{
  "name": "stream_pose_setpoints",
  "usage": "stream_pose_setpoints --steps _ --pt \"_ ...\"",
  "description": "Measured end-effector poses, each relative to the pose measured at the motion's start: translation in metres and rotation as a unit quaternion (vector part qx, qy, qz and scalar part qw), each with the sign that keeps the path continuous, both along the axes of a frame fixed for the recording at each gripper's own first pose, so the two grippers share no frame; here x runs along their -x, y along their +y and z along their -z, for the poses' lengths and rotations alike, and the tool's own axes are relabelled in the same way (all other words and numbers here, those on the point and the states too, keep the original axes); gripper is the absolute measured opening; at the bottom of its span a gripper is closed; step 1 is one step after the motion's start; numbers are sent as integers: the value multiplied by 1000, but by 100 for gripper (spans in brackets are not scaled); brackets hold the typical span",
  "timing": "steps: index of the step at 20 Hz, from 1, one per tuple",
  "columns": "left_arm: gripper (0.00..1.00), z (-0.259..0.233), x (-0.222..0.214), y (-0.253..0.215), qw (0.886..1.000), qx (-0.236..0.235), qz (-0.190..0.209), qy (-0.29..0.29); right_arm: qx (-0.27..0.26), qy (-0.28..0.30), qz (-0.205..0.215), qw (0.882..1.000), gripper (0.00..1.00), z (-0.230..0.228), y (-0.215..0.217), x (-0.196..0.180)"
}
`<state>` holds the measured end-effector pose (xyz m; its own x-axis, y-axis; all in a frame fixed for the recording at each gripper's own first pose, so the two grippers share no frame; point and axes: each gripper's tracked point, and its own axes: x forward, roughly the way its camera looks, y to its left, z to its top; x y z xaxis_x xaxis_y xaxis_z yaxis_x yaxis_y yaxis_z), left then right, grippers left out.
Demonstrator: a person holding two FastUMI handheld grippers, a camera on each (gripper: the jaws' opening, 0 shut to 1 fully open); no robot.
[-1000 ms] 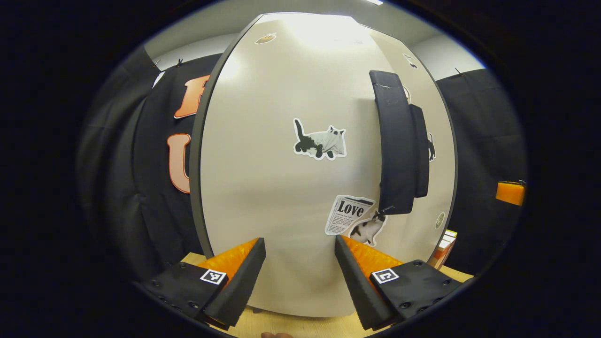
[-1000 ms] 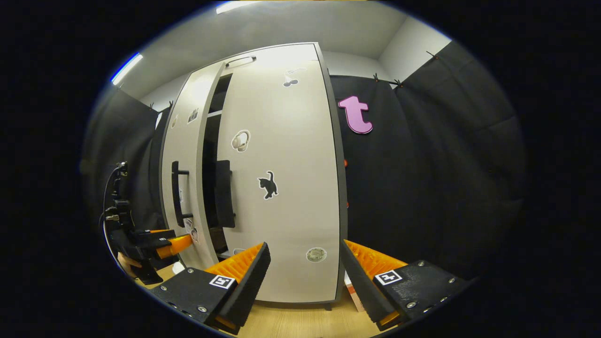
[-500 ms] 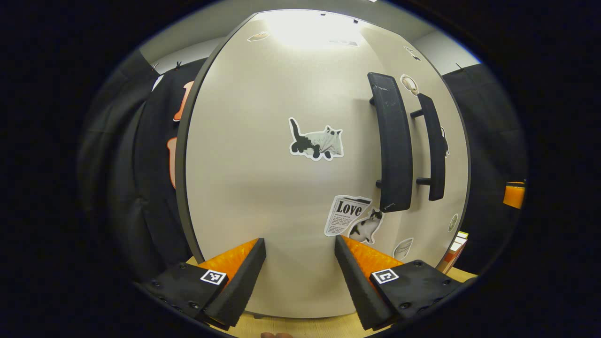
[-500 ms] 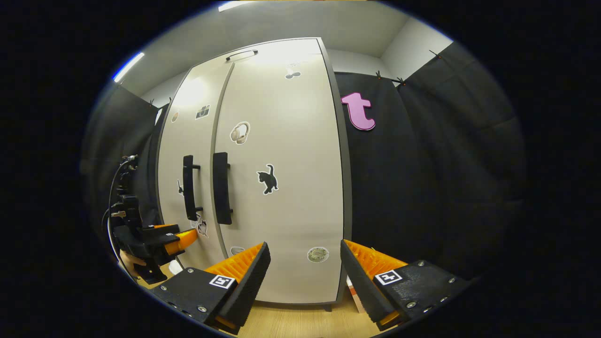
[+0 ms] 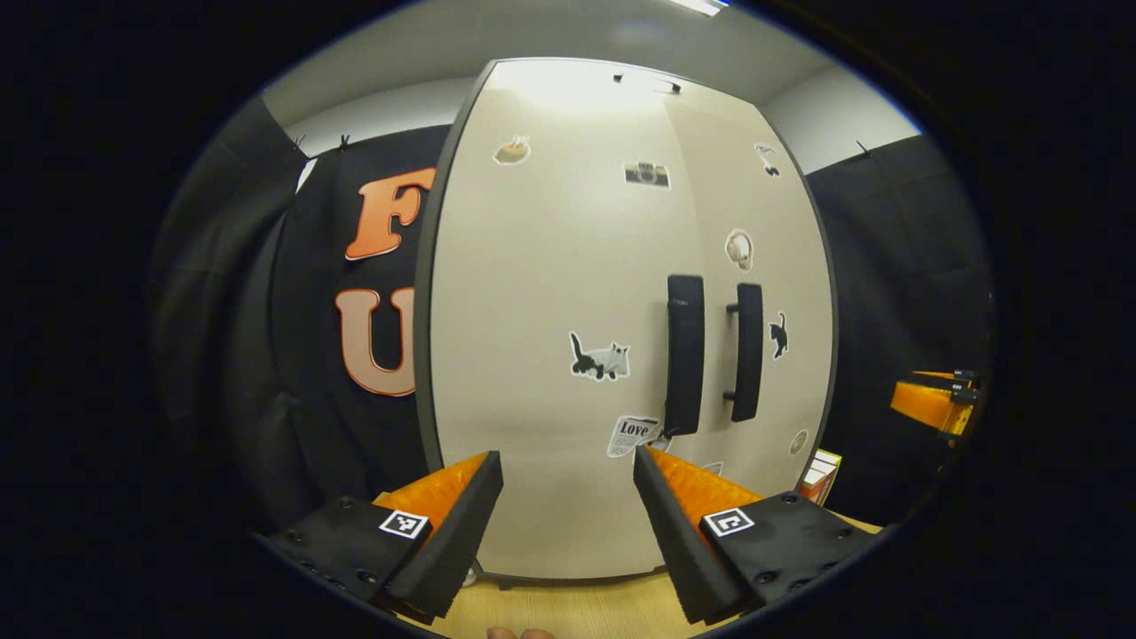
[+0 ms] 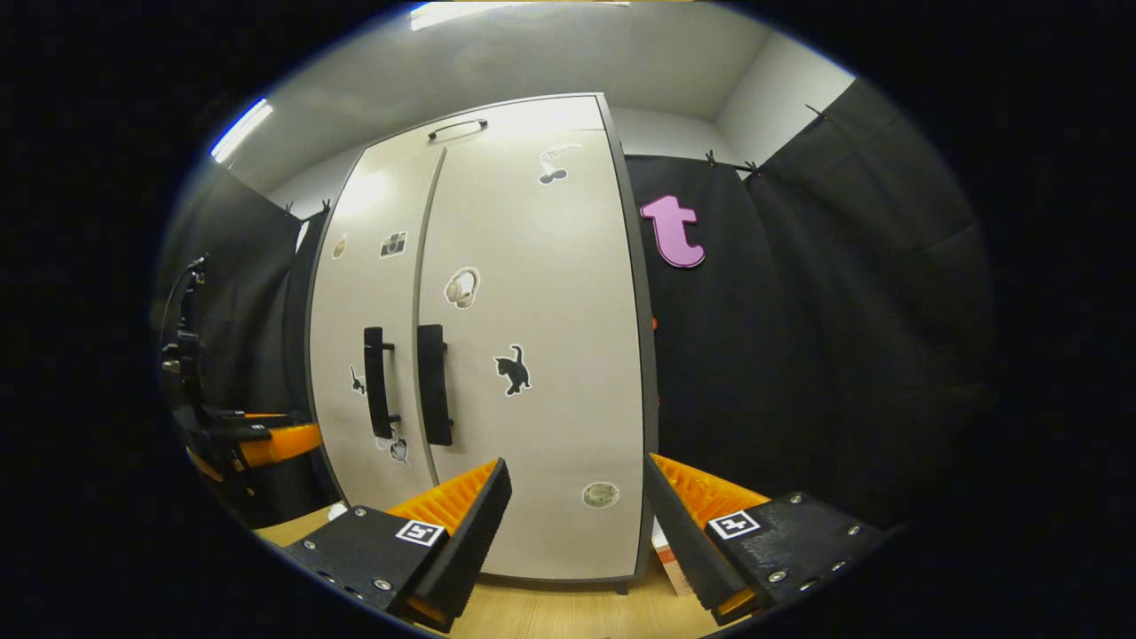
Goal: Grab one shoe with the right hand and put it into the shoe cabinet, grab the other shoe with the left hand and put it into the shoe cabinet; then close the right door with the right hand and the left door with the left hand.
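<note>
Shoe cabinet (image 6: 497, 355) shut; tongs (image 5: 568, 524) agape, empty.

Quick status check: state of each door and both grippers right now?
Left door: closed, flush with the right door.
Right door: closed.
Left gripper: open, holding nothing, apart from the cabinet.
Right gripper: open, holding nothing, apart from the cabinet.

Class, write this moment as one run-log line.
stage: end | left door: closed | right door: closed | left gripper: open, off door | right gripper: open, empty
</note>
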<state>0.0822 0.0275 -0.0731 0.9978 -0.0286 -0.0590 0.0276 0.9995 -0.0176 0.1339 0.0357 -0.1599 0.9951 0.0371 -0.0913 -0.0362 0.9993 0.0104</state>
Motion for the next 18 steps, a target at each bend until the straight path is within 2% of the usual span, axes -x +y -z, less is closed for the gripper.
stream_pose_setpoints --steps 3,6,11,12,18 --pt "96 -47 41 21 999 3 -10 -48 0 -8 -2 1000 92 -10 0 13" --pt "96 -69 67 35 998 15 -22 -61 -2 -12 1 1000 92 -17 1 23" --pt "94 -64 92 46 998 30 -28 -48 -10 -4 -15 1000 92 -15 16 36" --pt "96 -63 94 47 998 30 -30 -46 -9 -2 -17 1000 92 -13 18 38" --pt "96 -67 104 55 997 30 -44 -54 -23 0 -26 999 92 -15 37 40"
